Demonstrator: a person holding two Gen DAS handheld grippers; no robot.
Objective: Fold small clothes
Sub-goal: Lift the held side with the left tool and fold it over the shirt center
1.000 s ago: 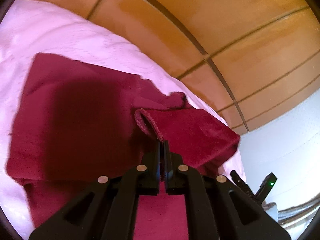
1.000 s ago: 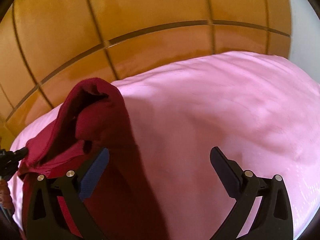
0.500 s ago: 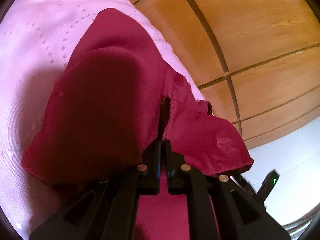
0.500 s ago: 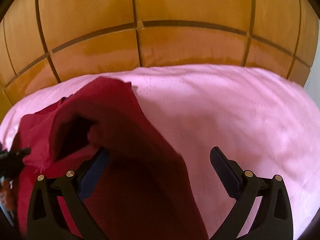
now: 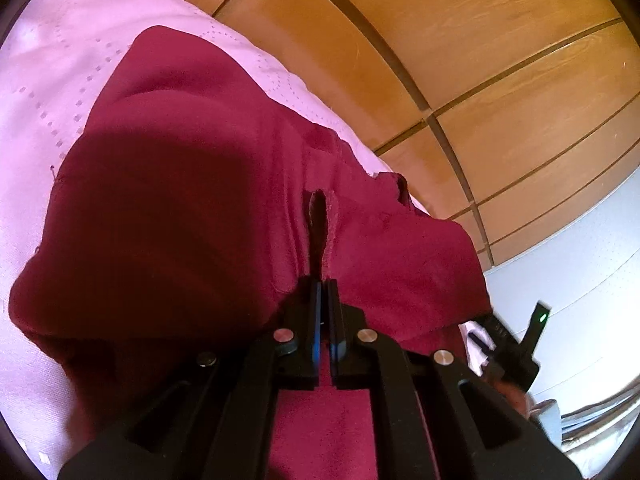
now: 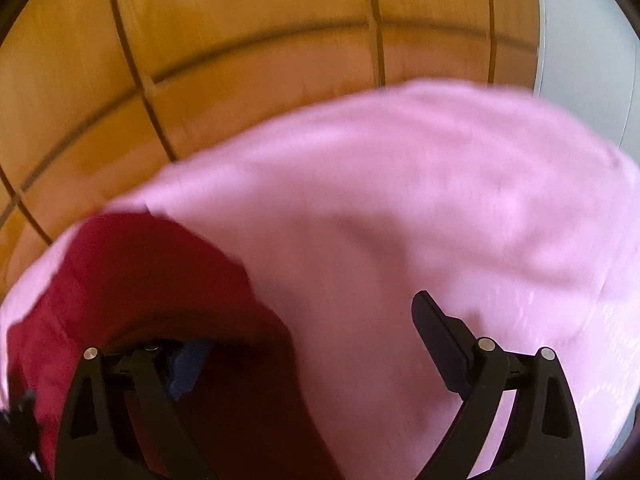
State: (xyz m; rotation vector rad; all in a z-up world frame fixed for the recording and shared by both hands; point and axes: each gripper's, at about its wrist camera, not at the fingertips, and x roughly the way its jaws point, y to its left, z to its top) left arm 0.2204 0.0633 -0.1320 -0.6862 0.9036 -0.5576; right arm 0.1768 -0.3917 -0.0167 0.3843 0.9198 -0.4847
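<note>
My left gripper [image 5: 325, 286] has its fingers pressed together on a pinched fold of the dark red garment [image 5: 180, 216], which drapes over the pink sheet [image 5: 60, 60] near its edge by the wooden floor [image 5: 480, 60]. My right gripper [image 6: 308, 328] has its fingers spread wide, gripping nothing; the garment's edge covers its left finger while the right finger [image 6: 440, 336] sits over bare sheet.

Pink quilted bedspread [image 5: 60, 72] w/ wood-panel wall [image 5: 500, 60] behind, white wall [image 6: 580, 40] beside.

Dark red garment [image 5: 192, 184], pink dotted-pattern cover [image 5: 52, 60], orange-brown wood panelling [image 5: 500, 40]
</note>
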